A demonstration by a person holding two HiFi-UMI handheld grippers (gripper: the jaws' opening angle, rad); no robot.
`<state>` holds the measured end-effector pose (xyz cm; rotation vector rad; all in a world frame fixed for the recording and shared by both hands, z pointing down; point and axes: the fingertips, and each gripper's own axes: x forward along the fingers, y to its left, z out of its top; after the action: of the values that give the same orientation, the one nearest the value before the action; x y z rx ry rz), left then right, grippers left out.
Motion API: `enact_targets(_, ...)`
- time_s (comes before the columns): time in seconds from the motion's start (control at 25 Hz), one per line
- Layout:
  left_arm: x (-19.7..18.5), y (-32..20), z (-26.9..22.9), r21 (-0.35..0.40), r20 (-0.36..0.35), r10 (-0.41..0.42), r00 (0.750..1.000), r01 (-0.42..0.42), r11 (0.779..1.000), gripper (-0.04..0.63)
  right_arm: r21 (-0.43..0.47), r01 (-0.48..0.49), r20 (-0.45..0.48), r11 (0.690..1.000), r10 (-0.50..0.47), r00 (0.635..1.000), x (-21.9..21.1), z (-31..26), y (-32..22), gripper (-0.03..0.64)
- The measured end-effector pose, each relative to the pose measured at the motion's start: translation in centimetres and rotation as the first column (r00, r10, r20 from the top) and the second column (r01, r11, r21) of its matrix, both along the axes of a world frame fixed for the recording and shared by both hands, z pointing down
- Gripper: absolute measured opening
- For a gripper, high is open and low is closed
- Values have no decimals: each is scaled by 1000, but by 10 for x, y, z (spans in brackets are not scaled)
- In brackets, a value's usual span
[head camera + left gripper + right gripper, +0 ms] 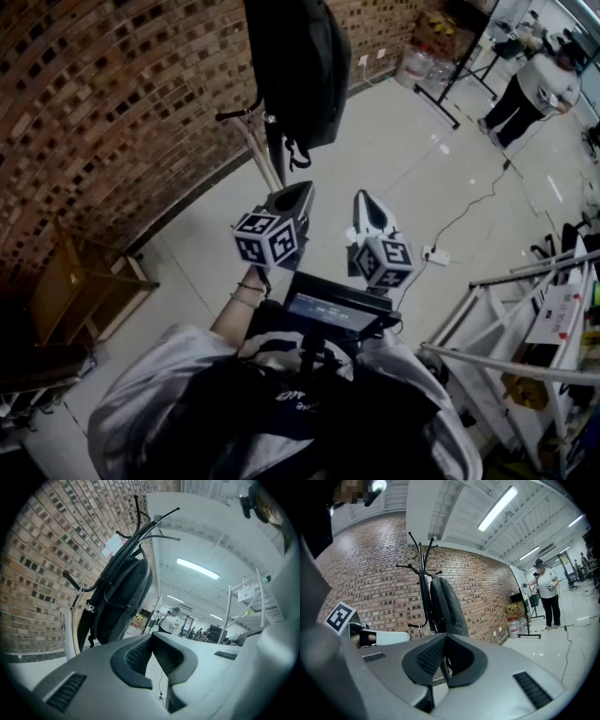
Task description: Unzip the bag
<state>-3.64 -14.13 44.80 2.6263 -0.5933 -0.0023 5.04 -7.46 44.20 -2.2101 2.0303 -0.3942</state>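
Observation:
A black backpack (pixel 295 66) hangs on a coat rack (pixel 258 141) by the brick wall, straps facing me. I cannot make out its zip. Both grippers are held in the air short of the bag, side by side, neither touching it. My left gripper (pixel 302 190) points up at the bag's lower end, its jaws shut with nothing between them. My right gripper (pixel 364 199) is just to its right, also shut and empty. In the left gripper view the backpack (pixel 119 602) hangs beyond the closed jaws (pixel 152 637). In the right gripper view the backpack (pixel 447 606) stands behind the closed jaws (pixel 445 637).
A wooden cabinet (pixel 84 281) stands by the wall at left. A white shelf rack (pixel 525 309) fills the right side. A power strip (pixel 436 255) with its cable lies on the tiled floor. A person (pixel 534 84) stands far off at the upper right.

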Motion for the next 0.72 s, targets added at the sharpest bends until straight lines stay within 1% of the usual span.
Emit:
enact_targets(0.2, 9, 1, 3, -1, -10, -24, 1000, 24, 1000, 9, 3, 28, -8, 1000, -28, 1000, 6, 3, 2, 8)
enact_targets(0.32, 17, -3, 5, 11, -1, -36, 999, 36, 999, 17, -5, 34, 2, 999, -34, 999, 11, 10, 2, 8)
enact_targets(0.48, 25, -15, 3, 0, -13, -49, 999, 49, 999, 17, -12, 19, 19, 1000, -19, 1000, 22, 17, -1, 8)
enact_targets(0.6, 35, -26, 2, 5, -9, -47, 999, 47, 999, 17, -19, 3, 26, 1000, -3, 1000, 33, 21, -6, 8)
enact_targets(0.68, 43, -35, 2, 12, -6, -51, 999, 52, 999, 46, -25, -7, 26, 1000, 8, 1000, 40, 22, -11, 8)
enact_targets(0.72, 47, -40, 2, 15, -6, -53, 999, 53, 998, 48, -27, -12, 24, 1000, 13, 1000, 45, 22, -14, 8)
